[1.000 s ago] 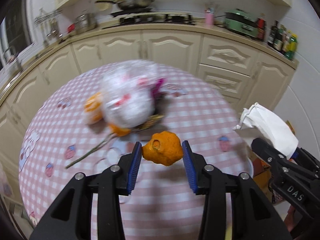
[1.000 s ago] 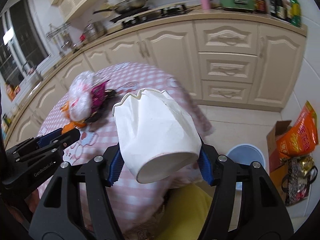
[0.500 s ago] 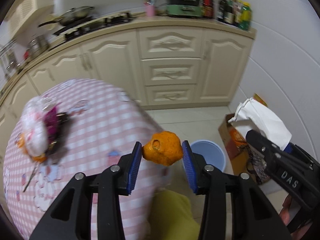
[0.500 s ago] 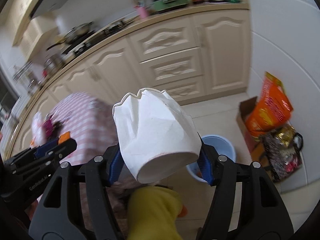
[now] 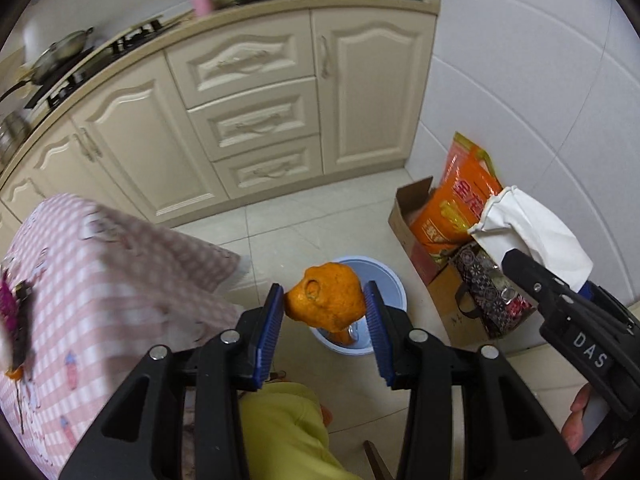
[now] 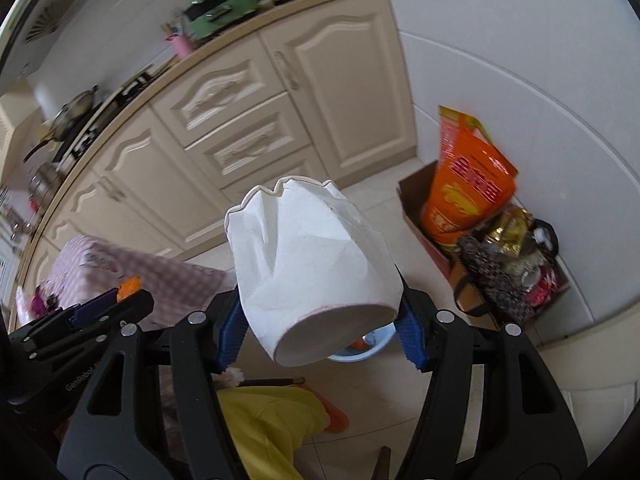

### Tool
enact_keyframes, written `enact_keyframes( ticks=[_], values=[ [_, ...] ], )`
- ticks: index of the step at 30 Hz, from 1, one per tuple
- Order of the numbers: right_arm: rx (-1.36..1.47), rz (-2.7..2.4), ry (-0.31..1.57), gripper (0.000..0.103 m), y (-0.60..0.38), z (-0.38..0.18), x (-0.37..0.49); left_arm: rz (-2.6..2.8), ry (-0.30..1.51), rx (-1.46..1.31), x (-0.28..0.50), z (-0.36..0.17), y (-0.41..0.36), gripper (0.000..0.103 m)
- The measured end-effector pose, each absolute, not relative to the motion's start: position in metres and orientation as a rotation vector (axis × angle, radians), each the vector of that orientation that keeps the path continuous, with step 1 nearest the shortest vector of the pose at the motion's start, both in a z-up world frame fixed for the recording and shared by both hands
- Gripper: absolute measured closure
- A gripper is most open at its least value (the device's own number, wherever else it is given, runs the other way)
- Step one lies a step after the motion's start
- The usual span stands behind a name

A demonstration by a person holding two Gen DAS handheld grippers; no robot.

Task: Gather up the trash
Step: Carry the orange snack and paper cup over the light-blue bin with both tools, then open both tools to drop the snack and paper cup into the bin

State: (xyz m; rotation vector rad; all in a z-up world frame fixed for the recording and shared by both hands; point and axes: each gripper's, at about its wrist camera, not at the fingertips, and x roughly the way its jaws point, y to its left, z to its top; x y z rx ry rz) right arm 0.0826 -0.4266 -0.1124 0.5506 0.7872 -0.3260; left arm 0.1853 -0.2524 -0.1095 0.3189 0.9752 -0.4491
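My left gripper (image 5: 325,312) is shut on an orange peel (image 5: 326,300) and holds it in the air above a light blue bin (image 5: 384,280) on the floor. My right gripper (image 6: 320,328) is shut on a crumpled white paper cup (image 6: 308,264), which hides most of the same bin (image 6: 376,344) below it. The right gripper with its cup also shows in the left wrist view (image 5: 532,236). The left gripper also shows in the right wrist view (image 6: 80,316). More trash (image 5: 12,320) lies on the pink checked table (image 5: 100,288) at the far left.
Cream kitchen cabinets (image 5: 248,120) stand behind the bin. A cardboard box with an orange bag (image 5: 460,200) and a patterned bag (image 5: 488,292) sit against the white wall on the right. A yellow-clad leg (image 5: 288,432) is below the grippers.
Both grippers have swung right, away from the table and toward the floor. The blue bin has come under the held peel and cup. Both grips are unchanged.
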Motion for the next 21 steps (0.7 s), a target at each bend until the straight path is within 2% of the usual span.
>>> enact_keyframes(
  ticks=[11,12,13,15,21],
  values=[
    [0.612,-0.395,0.858,0.04,-0.46,-0.149,0.081,-0.49,1.045,0.36,0.204,-0.149,-0.307,0.061],
    [0.614,-0.396,0.862,0.04,-0.461,-0.15,0.081,-0.485,1.045,0.358,0.206,-0.15,-0.308,0.059],
    [0.617,-0.396,0.867,0.04,-0.462,-0.152,0.082,-0.466,1.059,0.359,0.209,-0.153,-0.308,0.049],
    [0.63,-0.394,0.87,0.04,-0.462,-0.155,0.084,-0.458,1.086,0.339,0.215,-0.154,-0.302,0.038],
    [0.602,-0.342,0.882,0.042,-0.449,-0.154,0.102,-0.422,1.076,0.282,0.221,-0.149,-0.274,0.038]
  ],
)
